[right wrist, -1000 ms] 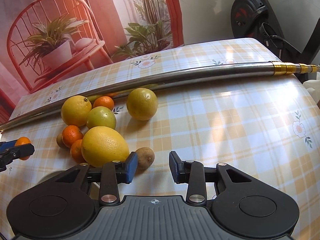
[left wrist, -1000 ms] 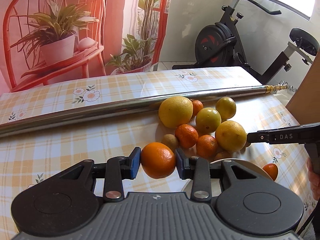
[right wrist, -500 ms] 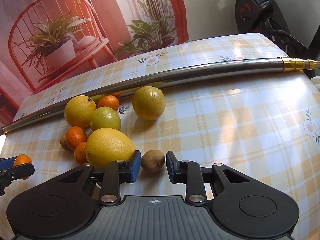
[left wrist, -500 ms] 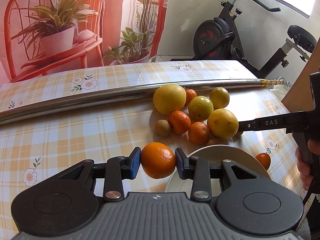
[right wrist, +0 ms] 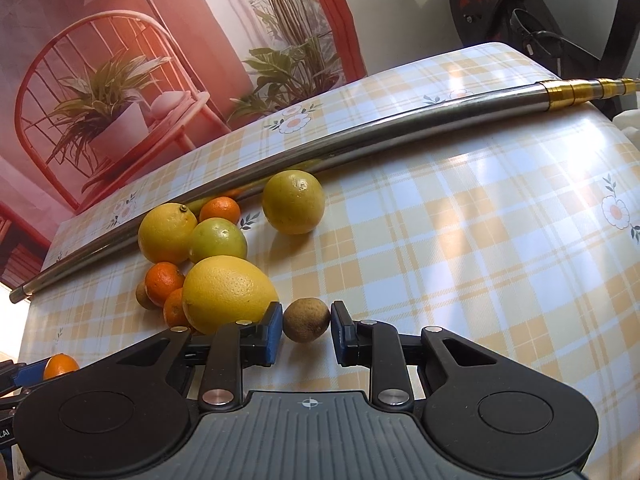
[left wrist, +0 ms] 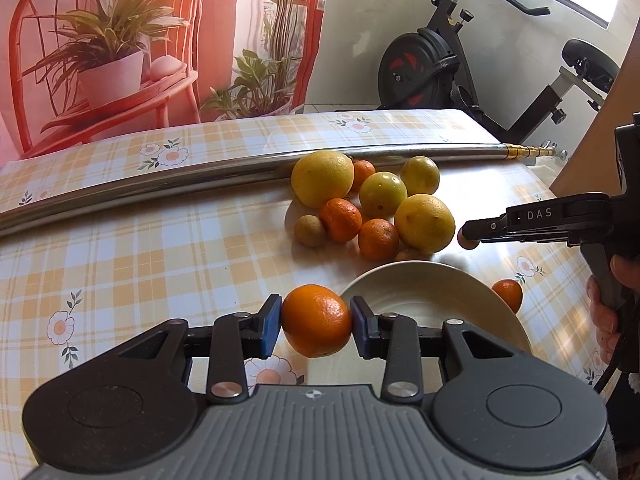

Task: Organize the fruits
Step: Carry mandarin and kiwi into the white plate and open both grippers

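Two grippers are in view over the checked table (left wrist: 120, 248). The left gripper (left wrist: 316, 322) is clamped on an orange (left wrist: 317, 320), both blue pads pressed against its sides; the fruit hangs above the near-left rim of a white plate (left wrist: 432, 300), which sits toward the table's near edge.

The right gripper (right wrist: 306, 326) has its fingers parted around a small brown kiwi (right wrist: 306, 319). The left pad looks to be against the fruit; a narrow gap shows at the right pad. The kiwi rests on the table, just beside a large yellow citrus (right wrist: 228, 294).

Remaining fruit lies clustered between the plate and a metal pole (left wrist: 160, 188) that runs across the table. One small tangerine (left wrist: 508, 295) sits apart, at the plate's right rim.
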The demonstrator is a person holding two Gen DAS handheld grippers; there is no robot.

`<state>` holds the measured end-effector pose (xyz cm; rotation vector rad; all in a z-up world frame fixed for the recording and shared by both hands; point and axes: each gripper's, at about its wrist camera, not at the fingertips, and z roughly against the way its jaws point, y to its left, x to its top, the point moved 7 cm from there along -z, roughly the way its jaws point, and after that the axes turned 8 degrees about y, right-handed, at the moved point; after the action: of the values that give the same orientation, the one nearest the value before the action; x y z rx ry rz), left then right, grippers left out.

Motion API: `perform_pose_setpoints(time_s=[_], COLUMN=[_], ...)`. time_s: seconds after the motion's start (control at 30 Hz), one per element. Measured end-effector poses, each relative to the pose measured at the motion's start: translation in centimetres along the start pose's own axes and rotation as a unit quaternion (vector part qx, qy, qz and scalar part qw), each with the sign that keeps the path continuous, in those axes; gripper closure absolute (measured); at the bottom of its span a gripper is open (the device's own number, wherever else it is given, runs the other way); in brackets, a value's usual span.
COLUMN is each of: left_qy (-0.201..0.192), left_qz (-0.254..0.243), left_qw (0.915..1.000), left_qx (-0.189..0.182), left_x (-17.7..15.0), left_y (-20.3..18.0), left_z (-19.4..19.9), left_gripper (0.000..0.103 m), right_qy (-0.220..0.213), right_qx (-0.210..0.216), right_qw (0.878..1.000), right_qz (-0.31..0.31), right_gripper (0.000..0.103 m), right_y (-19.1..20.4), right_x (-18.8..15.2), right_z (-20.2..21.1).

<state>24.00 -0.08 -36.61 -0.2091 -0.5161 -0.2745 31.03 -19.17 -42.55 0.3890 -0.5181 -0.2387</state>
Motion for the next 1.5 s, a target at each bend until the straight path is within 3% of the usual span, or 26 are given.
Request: perform_pose_setpoints(time_s=[0.27, 0.57, 1.13, 1.5], left_qy=[0.01, 0.029, 0.04, 0.047], left_qz=[-0.015, 0.0, -0.041, -0.062], left_qw=[0.9998, 0.9996, 0.9984, 0.9969], left_qx=[-0.003, -0.004, -0.001, 0.013], left_x=[-1.8, -3.7, -4.6, -5.0], left_y=[-0.8, -0.8, -2.5, -2.9], left_z=[0.4, 0.9, 0.3, 0.1], left_gripper=[0.064, 0.064, 0.064, 0.064], right_qy=[-0.022, -0.012, 0.078, 0.109], right_qx=[-0.003, -0.011, -0.025, -0.03], right_qw=[1.0, 0.998, 0.989, 0.984], right_qz=[0.019, 0.056, 0.126, 0.135], right_gripper=[0.079, 0.079, 0.079, 0.079], right_y=[1.6, 3.5, 5.8, 5.8], right_x=[-1.3, -3.8, -8.4, -9.8], right_z=[3.6, 6.1, 4.8, 4.0])
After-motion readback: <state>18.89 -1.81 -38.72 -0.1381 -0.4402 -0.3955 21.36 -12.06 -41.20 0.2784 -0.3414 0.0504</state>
